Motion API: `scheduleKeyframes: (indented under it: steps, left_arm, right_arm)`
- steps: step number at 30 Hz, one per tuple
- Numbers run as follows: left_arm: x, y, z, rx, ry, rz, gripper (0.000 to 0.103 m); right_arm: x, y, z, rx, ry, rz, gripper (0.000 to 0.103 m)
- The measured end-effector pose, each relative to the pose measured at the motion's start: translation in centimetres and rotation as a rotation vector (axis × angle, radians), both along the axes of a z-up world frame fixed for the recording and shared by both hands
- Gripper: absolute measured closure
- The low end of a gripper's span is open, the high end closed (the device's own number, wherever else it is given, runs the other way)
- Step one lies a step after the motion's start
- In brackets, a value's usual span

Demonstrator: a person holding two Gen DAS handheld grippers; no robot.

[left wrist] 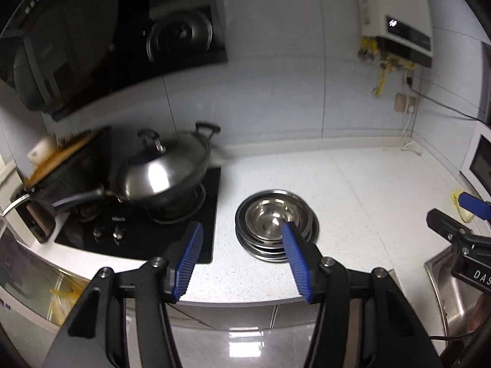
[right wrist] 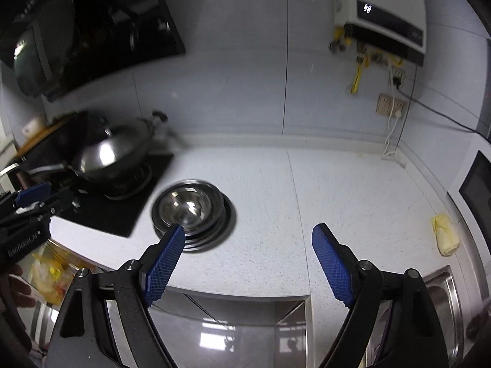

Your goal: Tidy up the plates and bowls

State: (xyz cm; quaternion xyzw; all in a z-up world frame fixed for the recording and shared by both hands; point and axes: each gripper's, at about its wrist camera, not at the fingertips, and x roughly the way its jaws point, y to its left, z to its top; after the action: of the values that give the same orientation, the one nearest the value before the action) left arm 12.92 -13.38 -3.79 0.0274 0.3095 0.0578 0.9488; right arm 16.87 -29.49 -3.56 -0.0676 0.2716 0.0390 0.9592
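A stack of steel plates with steel bowls nested on top (left wrist: 276, 224) stands on the white counter (left wrist: 353, 184) beside the stove; it also shows in the right wrist view (right wrist: 191, 211). My left gripper (left wrist: 242, 236) is open and empty, held over the counter's front edge just short of the stack. My right gripper (right wrist: 248, 236) is open and empty, to the right of the stack; its body shows at the right of the left wrist view (left wrist: 460, 230). The left gripper's body shows at the left of the right wrist view (right wrist: 27, 211).
A lidded steel wok (left wrist: 162, 174) sits on the black stove (left wrist: 138, 233) at the left, under a range hood (left wrist: 76, 40). A sink (right wrist: 442, 300) is at the front right, a yellow sponge (right wrist: 445, 237) behind it. A water heater (right wrist: 383, 21) hangs on the wall.
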Motion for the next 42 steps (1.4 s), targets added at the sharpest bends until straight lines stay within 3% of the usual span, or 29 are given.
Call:
scheduleKeyframes:
  steps: [11, 18, 26, 29, 42]
  left_arm:
    - [-9.3, 3.4, 4.5, -0.004, -0.117, -0.066, 0.050]
    - [-15.4, 6.0, 4.8, -0.007, -0.156, -0.116, 0.051]
    - [-21.2, 7.3, 4.7, -0.013, -0.182, -0.113, 0.051]
    - [-23.2, 7.0, 4.8, 0.020, -0.206, -0.096, 0.051]
    - [-25.5, 3.6, 4.8, 0.021, -0.217, -0.079, 0.051]
  right_arm:
    - [-9.1, 3.4, 3.4, 0.054, -0.156, -0.056, 0.021]
    - [-16.1, 6.1, 3.1, 0.074, -0.250, -0.127, 0.017]
    - [-21.5, 8.7, 2.4, 0.016, -0.263, -0.107, 0.016]
    - [-23.0, 9.1, 2.4, 0.023, -0.276, -0.095, 0.014]
    - [-25.5, 6.1, 1.6, 0.048, -0.255, -0.091, 0.014]
